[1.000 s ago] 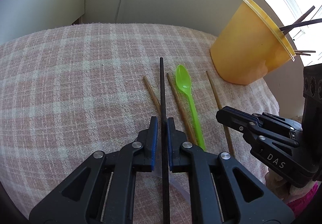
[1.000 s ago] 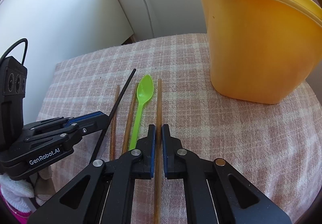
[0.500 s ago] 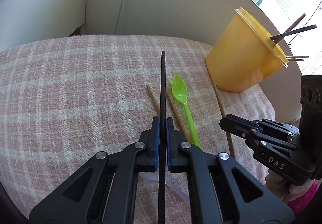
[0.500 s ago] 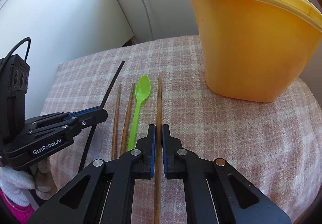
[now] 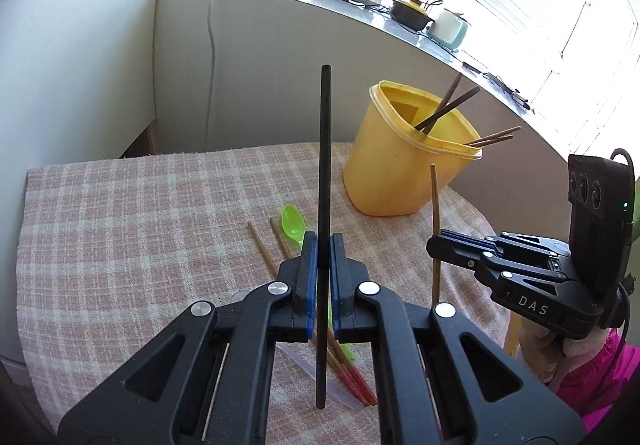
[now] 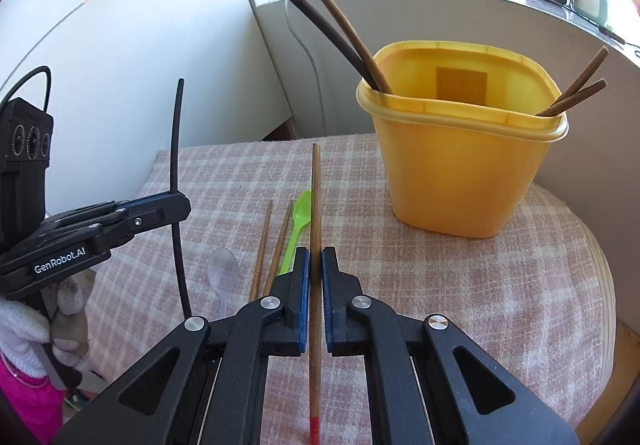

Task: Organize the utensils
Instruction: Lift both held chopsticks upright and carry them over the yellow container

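Chopsticks [image 6: 352, 45] lean in the yellow tub [image 6: 460, 173]; each hand-held gripper clamps one chopstick.

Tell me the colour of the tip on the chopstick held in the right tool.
Red, on the brown chopstick; the tip shows best at the bottom of the right wrist view.

My own black arms fill the lower part of both wrist views and cover the near bench [image 5: 120, 213]. In the left view my jaws hide the handle of the green spoon [image 5: 293, 222] and the middle stretch of the two brown chopsticks [image 5: 262, 251] lying on the cloth. The right view's bottom edge cuts off the red tip of the brown chopstick [image 6: 315, 265] I hold. The yellow container's [image 6: 460, 173] wall hides the lower ends of the sticks standing inside it. The clear spoon's [image 6: 222, 274] handle vanishes behind my arm.
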Demonstrator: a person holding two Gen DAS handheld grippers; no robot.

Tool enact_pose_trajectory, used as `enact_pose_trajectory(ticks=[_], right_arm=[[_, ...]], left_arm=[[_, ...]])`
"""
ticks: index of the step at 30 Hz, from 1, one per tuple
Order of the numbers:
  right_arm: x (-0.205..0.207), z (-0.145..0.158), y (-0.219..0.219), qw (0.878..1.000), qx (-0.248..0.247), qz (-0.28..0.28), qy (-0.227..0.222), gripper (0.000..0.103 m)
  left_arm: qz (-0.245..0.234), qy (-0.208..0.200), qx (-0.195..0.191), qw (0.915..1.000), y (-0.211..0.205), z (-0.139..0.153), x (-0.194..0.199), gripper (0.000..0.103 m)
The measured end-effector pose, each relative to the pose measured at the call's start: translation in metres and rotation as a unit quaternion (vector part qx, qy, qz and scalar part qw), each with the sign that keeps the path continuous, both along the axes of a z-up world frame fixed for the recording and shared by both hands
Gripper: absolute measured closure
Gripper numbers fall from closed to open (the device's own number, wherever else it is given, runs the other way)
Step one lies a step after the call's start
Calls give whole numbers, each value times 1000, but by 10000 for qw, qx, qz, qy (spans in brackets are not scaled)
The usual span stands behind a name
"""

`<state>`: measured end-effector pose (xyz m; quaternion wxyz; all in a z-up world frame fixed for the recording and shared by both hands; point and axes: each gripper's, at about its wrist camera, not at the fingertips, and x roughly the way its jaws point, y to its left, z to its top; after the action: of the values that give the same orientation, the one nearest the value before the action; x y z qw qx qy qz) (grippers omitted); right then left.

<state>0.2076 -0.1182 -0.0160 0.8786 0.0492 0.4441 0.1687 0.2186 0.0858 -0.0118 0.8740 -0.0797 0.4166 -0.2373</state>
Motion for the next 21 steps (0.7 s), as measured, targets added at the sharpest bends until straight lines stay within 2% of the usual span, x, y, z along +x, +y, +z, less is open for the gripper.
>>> enact_pose_trajectory(ticks=[6,12,21], right_arm=[[-19,27,-23,9993,75,-7,-355,98],[-33,52,-38,9961,-80,-66,-874,98],[-39,87,-53,9891,-34,-258,-1452,98]], left_arm=[[-176,-300,-25,9994,-19,27,-11,100],[-421,-565,-46,9975,-46,48,-20,100],[-633,-1058,-118,9923,-76,86,-25,100]])
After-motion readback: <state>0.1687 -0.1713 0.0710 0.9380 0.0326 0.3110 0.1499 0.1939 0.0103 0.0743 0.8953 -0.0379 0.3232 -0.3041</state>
